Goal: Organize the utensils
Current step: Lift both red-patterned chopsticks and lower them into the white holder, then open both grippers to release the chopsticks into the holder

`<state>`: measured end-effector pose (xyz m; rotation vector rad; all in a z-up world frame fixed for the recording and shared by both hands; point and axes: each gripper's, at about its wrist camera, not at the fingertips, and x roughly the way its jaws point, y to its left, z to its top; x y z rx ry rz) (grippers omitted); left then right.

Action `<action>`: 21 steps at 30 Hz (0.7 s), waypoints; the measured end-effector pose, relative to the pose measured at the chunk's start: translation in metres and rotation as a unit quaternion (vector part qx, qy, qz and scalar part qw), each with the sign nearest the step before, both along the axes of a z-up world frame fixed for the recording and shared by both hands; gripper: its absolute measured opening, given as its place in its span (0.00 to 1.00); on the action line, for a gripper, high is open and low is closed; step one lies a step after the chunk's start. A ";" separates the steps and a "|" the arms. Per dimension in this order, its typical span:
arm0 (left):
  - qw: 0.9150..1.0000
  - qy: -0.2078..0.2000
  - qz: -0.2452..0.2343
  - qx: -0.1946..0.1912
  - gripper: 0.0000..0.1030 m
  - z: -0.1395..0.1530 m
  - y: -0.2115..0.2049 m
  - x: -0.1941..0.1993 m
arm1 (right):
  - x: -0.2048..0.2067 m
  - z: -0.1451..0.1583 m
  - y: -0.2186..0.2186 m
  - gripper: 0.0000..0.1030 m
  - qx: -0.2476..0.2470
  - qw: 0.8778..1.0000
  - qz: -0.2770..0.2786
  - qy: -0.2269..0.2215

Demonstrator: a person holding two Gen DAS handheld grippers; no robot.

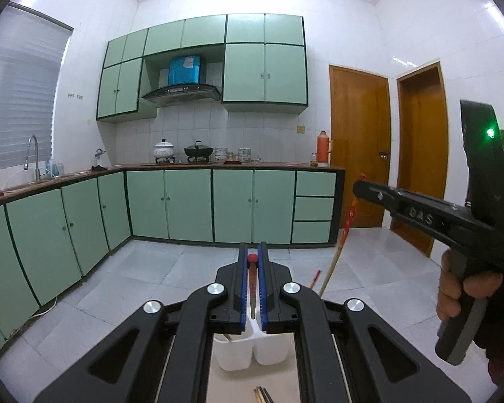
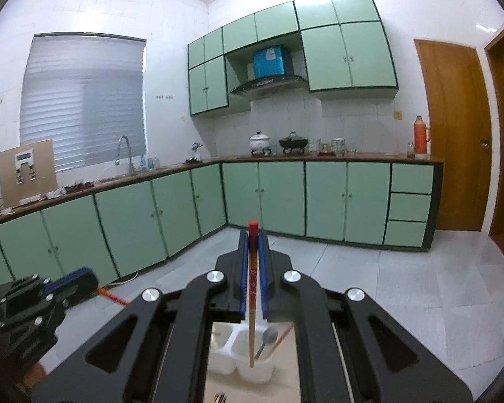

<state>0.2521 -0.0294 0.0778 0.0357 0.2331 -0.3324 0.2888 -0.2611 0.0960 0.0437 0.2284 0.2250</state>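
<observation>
Below my jaws sits a white caddy; only the R view shows a spoon in it. My L gripper clamps one red-topped chopstick, my R gripper clamps another chopstick, tip hanging over caddy.

Mint-green cabinets line the kitchen under a dark counter. A white pot, a black wok and an orange thermos stand there, near wooden doors.
</observation>
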 end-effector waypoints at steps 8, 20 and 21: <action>0.999 0.036 0.012 0.010 0.05 -0.016 0.003 0.044 | 0.065 -0.040 0.007 0.05 -0.004 1.000 -0.016 0.025; 0.997 0.081 0.020 0.001 0.15 -0.045 0.006 0.071 | 0.071 -0.080 0.007 0.26 -0.020 0.998 -0.019 0.055; 0.997 0.077 0.022 -0.001 0.19 -0.044 0.008 0.068 | 0.065 -0.078 0.005 0.27 -0.022 0.998 -0.022 0.050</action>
